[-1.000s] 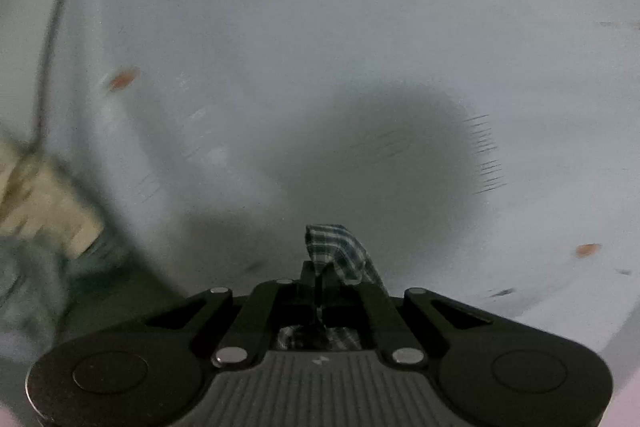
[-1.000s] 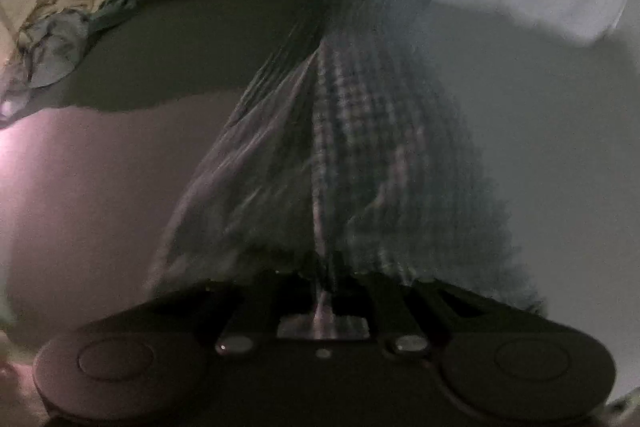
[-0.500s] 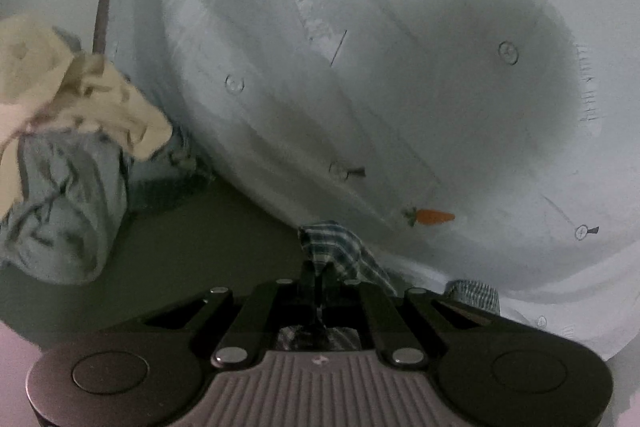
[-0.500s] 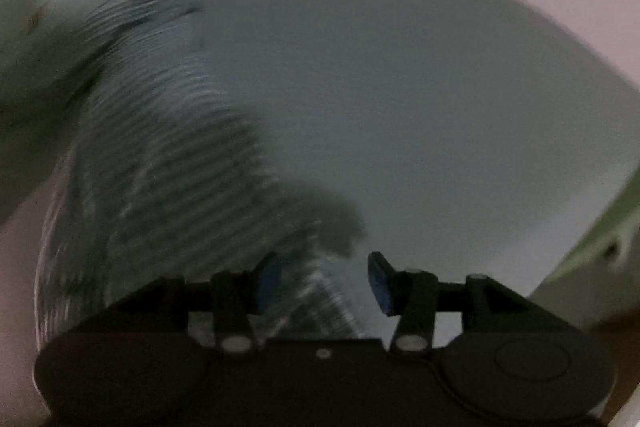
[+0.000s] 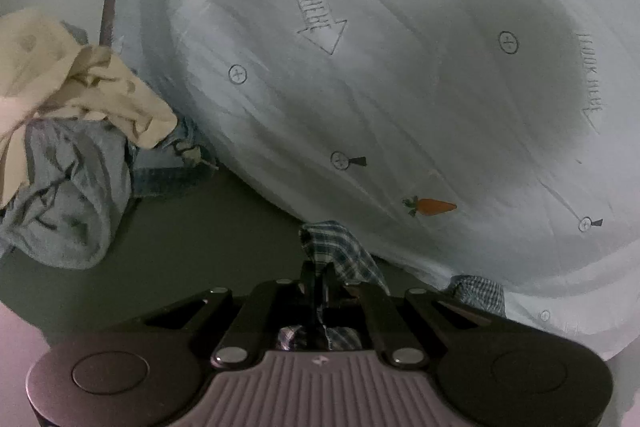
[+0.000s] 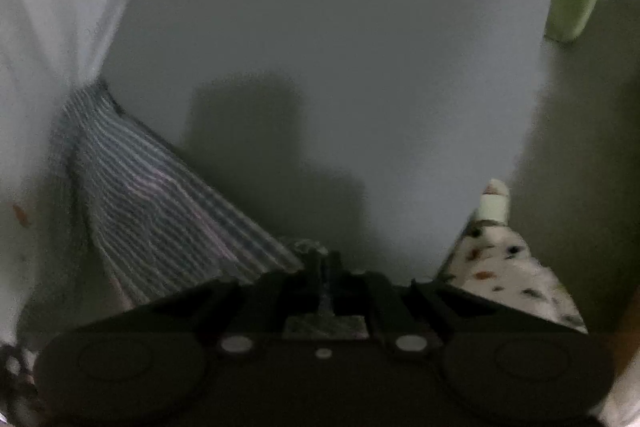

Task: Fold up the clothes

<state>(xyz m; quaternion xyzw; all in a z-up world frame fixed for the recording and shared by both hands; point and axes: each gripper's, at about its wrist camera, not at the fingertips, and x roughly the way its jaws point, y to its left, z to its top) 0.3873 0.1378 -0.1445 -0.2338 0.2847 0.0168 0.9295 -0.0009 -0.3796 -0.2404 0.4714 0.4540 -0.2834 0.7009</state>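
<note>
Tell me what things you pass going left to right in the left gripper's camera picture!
Cream cloth on the heap of clothes, then the checked cloth pinched in the left gripper, then the carrot printed on the pale blue sheet.

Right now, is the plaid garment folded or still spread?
Cannot tell. Both grippers, left gripper and right gripper, pinch the plaid garment; most lies hidden.

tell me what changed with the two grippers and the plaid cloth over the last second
The right gripper let go of the plaid cloth half a second ago, jaws apart, swung over, and has now clamped a corner of it again. In the left wrist view the pile of clothes came into sight. The left gripper kept its pinch on the plaid cloth throughout, beside the carrot-print sheet.
</note>
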